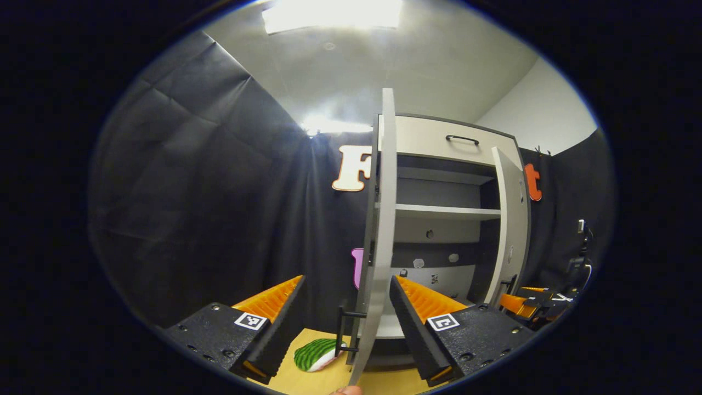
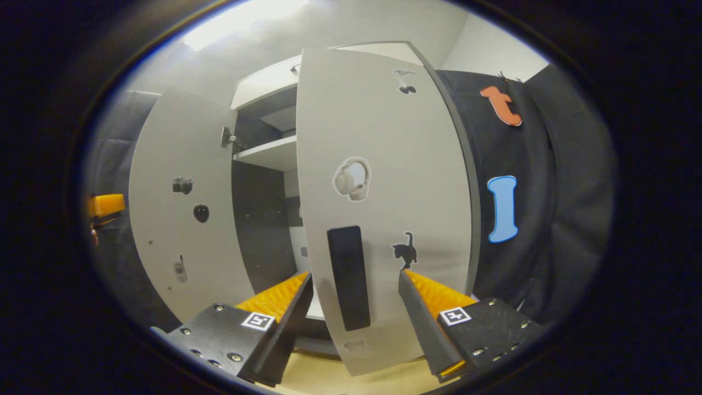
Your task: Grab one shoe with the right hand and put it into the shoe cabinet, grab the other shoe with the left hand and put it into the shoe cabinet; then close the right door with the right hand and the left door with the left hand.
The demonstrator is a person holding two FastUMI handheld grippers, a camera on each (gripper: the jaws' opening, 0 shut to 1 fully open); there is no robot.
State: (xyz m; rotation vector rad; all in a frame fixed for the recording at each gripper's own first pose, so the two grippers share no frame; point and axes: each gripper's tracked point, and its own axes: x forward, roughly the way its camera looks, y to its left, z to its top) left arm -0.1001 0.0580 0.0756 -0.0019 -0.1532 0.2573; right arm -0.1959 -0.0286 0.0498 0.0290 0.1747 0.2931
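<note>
In the left gripper view the left tongs (image 1: pixel 345 307) stand wide, one finger on each side of the left door's (image 1: pixel 384 219) edge, which runs upright between them without touching either. The cabinet (image 1: pixel 455 181) is open; its shelf (image 1: pixel 447 211) shows, and the right door (image 1: pixel 513 219) stands ajar on the far side. Low beside the door, on the wooden floor (image 1: pixel 323 378), lies a green striped shoe (image 1: pixel 315 354). The right tongs (image 1: pixel 535 300) show farther off at the right door's foot.

In the right gripper view the right tongs (image 2: pixel 356 304) are spread wide against the right door's inner face, with a black strip (image 2: pixel 349 277) between the fingers. I cannot tell whether the fingers touch the door.
</note>
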